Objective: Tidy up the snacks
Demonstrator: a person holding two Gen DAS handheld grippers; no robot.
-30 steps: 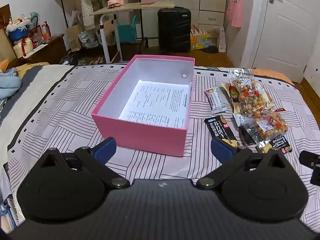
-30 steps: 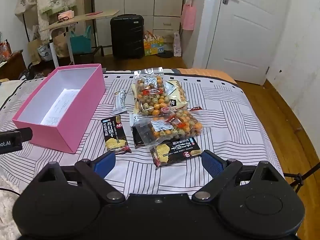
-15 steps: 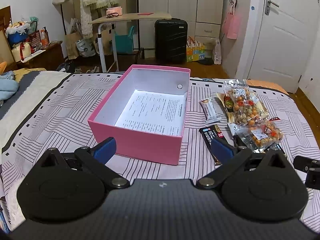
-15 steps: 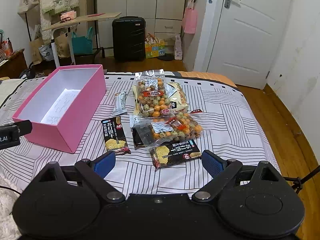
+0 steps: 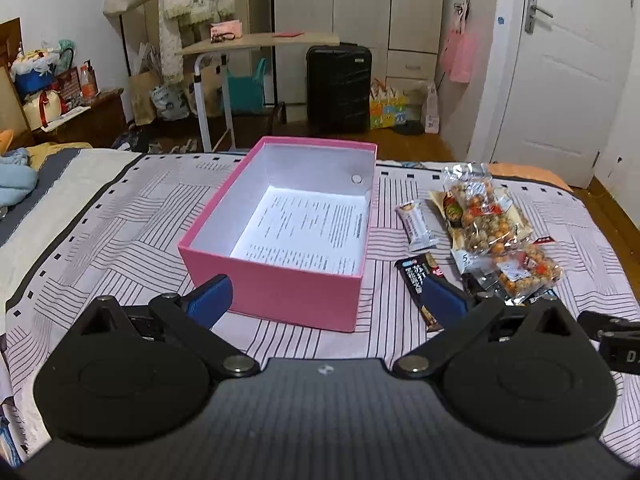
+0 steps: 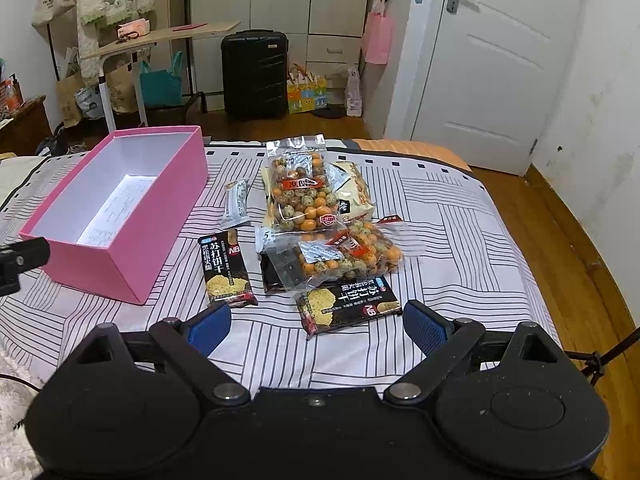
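An open pink box stands on the striped bed cover, holding only a printed sheet. To its right lie several snacks: two clear bags of coated nuts, two black cracker packs, a small white bar and a beige packet. My left gripper hovers open just before the box's near wall. Just short of the black packs, the right gripper is open too, with nothing between its fingers.
The bed ends at a wooden floor on the right. Beyond the bed stand a rolling table, a black suitcase, bags and a white door. A blue blanket lies at the far left.
Both grippers have pulled back and tilted up a little, so the box and snacks sit slightly lower and farther in view. Nothing was grasped or moved.
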